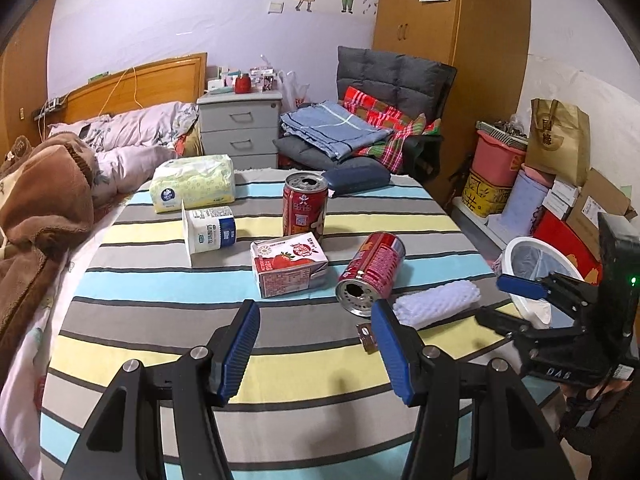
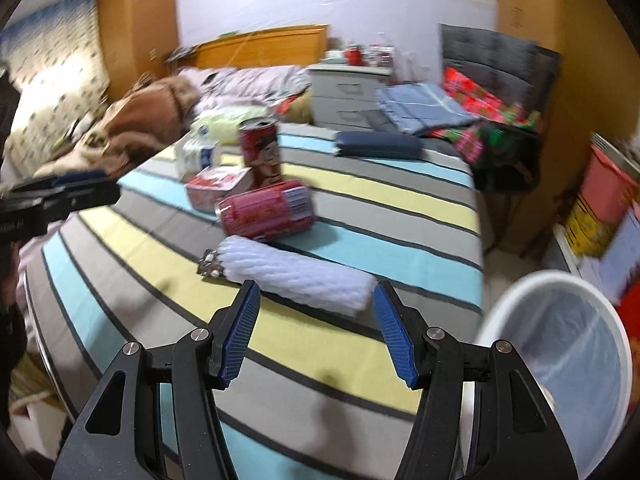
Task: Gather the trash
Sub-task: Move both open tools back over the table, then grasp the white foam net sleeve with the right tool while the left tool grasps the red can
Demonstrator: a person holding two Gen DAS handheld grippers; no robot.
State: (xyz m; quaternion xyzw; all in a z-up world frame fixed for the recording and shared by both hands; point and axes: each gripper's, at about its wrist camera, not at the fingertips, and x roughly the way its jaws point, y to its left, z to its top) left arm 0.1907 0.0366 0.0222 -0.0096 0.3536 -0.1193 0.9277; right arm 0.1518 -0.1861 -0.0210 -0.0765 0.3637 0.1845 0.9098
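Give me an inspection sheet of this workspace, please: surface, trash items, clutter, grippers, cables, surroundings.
Surface: striped tablecloth, flat.
Job's things: upright can; tipped can; strawberry carton; white carton; foam sleeve; small wrapper; all loose on the cloth. White bin off the table's edge.
Clutter: tissue pack, dark case.
Grippers: left gripper and right gripper open, empty.
Cables: orange cord by the headboard.
Surroundings: bed, drawers, chair, wardrobe.

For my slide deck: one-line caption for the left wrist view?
Open left gripper above a striped tablecloth strewn with two red cans, a strawberry milk carton and foam wrap.
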